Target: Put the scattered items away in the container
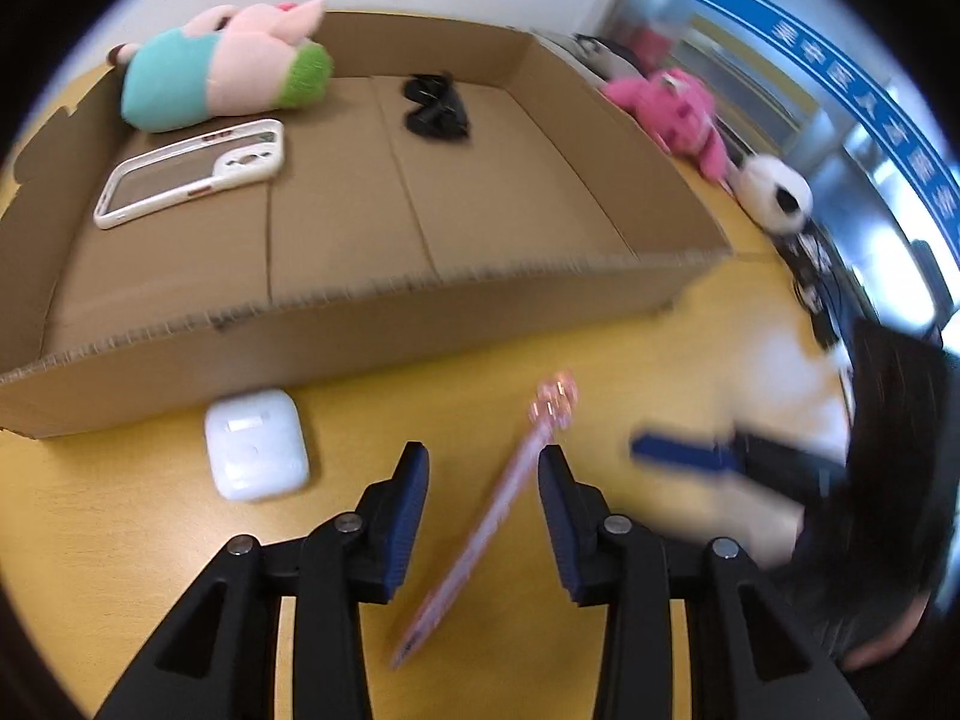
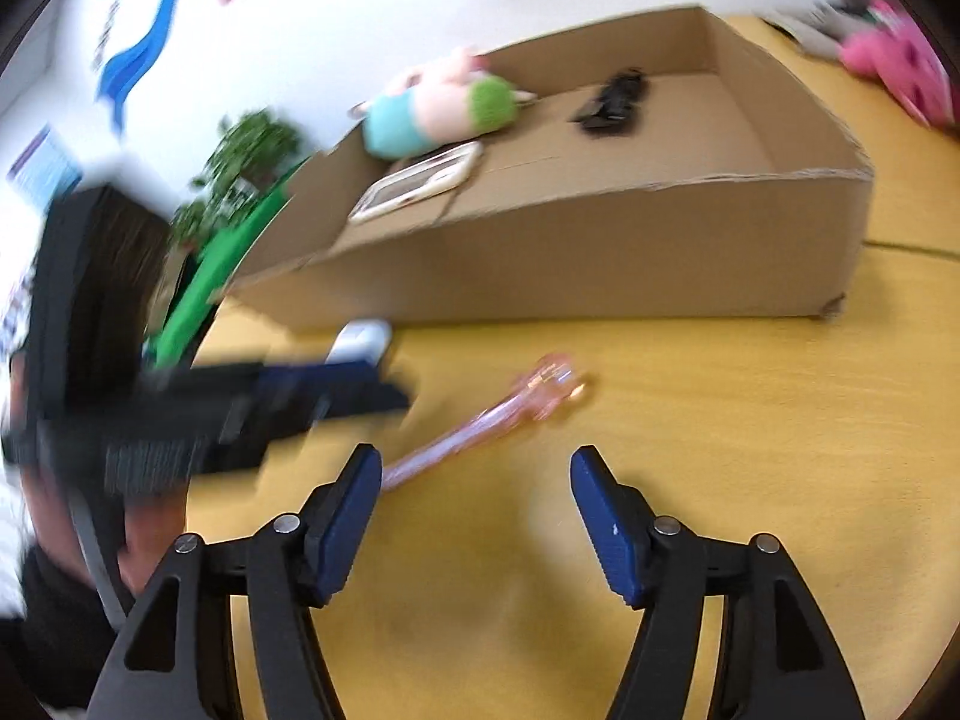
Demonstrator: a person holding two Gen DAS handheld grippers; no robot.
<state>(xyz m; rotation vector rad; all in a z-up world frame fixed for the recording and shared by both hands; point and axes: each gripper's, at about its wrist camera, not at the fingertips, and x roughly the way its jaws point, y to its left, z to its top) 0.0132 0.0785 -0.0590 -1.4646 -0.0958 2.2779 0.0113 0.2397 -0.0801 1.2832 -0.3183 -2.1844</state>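
Observation:
A shallow cardboard box (image 1: 372,324) (image 2: 600,252) stands on the yellow table. Inside lie a plush pig (image 1: 222,69) (image 2: 438,105), a white phone case (image 1: 192,171) (image 2: 420,180) and a black item (image 1: 435,105) (image 2: 612,99). A pink pen (image 1: 510,498) (image 2: 480,420) lies on the table in front of the box. A white earbud case (image 1: 255,444) (image 2: 360,342) lies left of it. My left gripper (image 1: 483,480) is open, its jaws on either side of the pen, above it. My right gripper (image 2: 474,480) is open and empty, right of the pen's lower end.
A pink plush (image 1: 672,108) (image 2: 894,66) and a black-and-white plush (image 1: 774,192) lie on the table right of the box. The other gripper shows blurred in each view: the right one (image 1: 690,456), the left one (image 2: 300,396). A green plant (image 2: 246,150) stands at the left.

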